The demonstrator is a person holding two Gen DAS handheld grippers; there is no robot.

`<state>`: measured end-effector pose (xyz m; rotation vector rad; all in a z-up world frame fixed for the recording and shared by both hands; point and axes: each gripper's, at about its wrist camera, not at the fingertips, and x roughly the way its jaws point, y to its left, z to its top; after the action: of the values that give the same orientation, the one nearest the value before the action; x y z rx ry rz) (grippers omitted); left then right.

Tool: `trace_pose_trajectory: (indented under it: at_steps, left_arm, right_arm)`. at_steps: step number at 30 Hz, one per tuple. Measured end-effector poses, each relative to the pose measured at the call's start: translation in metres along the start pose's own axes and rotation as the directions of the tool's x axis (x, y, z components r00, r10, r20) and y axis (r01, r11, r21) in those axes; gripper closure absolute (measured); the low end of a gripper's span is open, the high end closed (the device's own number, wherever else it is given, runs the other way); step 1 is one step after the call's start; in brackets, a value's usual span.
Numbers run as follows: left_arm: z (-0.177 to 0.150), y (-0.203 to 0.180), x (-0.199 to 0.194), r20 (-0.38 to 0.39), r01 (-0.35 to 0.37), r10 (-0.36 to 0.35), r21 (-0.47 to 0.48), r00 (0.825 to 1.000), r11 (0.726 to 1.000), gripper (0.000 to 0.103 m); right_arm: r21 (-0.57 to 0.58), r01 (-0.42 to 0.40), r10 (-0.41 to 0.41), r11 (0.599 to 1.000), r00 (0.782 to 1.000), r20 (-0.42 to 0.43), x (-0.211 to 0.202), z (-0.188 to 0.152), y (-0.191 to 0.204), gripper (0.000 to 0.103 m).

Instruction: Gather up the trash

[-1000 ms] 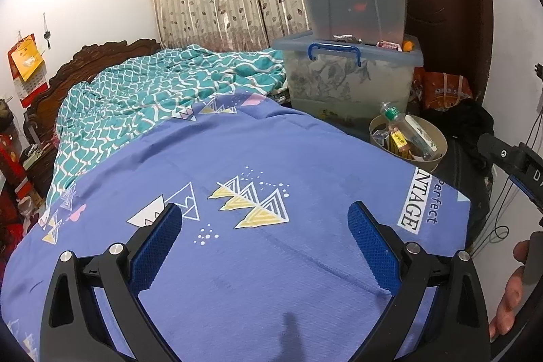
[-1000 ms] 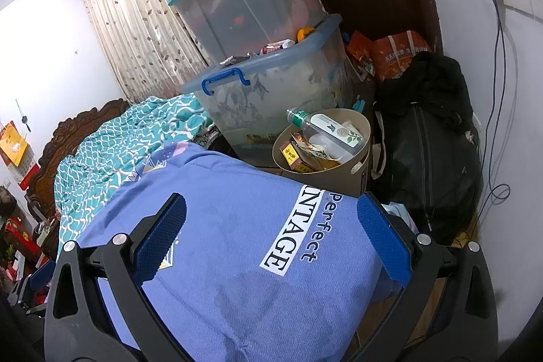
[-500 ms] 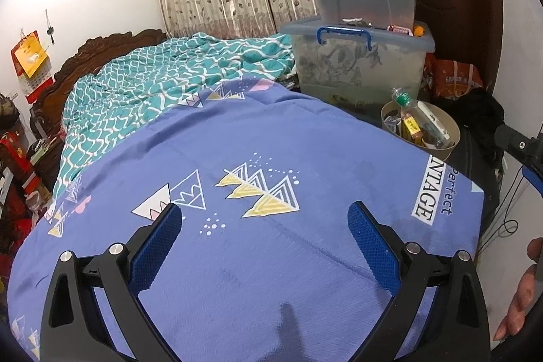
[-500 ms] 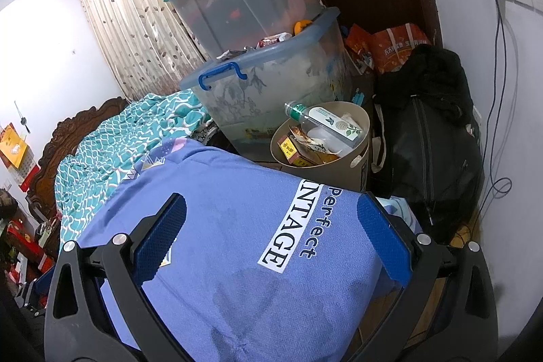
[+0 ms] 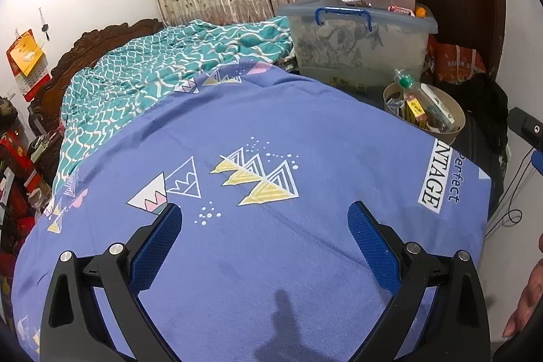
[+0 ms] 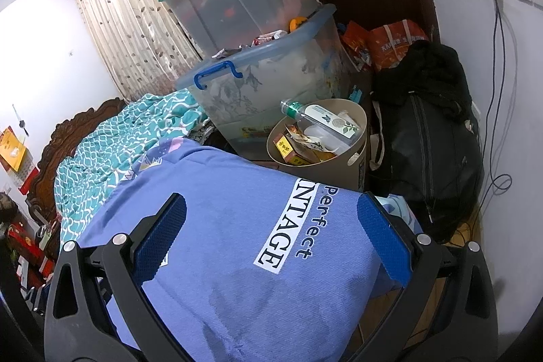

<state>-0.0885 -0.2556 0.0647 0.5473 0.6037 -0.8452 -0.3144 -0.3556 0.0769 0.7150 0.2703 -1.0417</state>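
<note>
A round beige trash bin (image 6: 356, 163) stands on the floor beside the bed's far corner; it also shows in the left wrist view (image 5: 454, 106). It holds a clear plastic bottle with a green cap (image 6: 322, 119), a yellow box (image 6: 286, 146) and wrappers. My left gripper (image 5: 264, 224) is open and empty above the blue bedsheet (image 5: 271, 260). My right gripper (image 6: 271, 219) is open and empty above the sheet's corner with the "Perfect VINTAGE" print (image 6: 292, 243), short of the bin.
Stacked clear storage boxes (image 6: 271, 83) stand behind the bin. A black bag (image 6: 431, 151) lies to the right of the bin, with cables (image 6: 499, 90) hanging down the wall. A teal quilt (image 5: 169, 70) covers the bed's far part. Curtains hang behind.
Both grippers have drifted back and a little up from the bin; the bin looks slightly farther off. Both stay open and empty.
</note>
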Motion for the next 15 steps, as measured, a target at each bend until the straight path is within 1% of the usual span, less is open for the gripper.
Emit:
trace_pose_trajectory:
  at_steps: [15]
  left_arm:
    - [-0.001, -0.013, 0.021, -0.068, 0.0, 0.001, 0.024, 0.998, 1.0, 0.009]
  right_arm:
    - [0.033, 0.007, -0.005, 0.999, 0.999, -0.038, 0.015, 0.004, -0.012, 0.003]
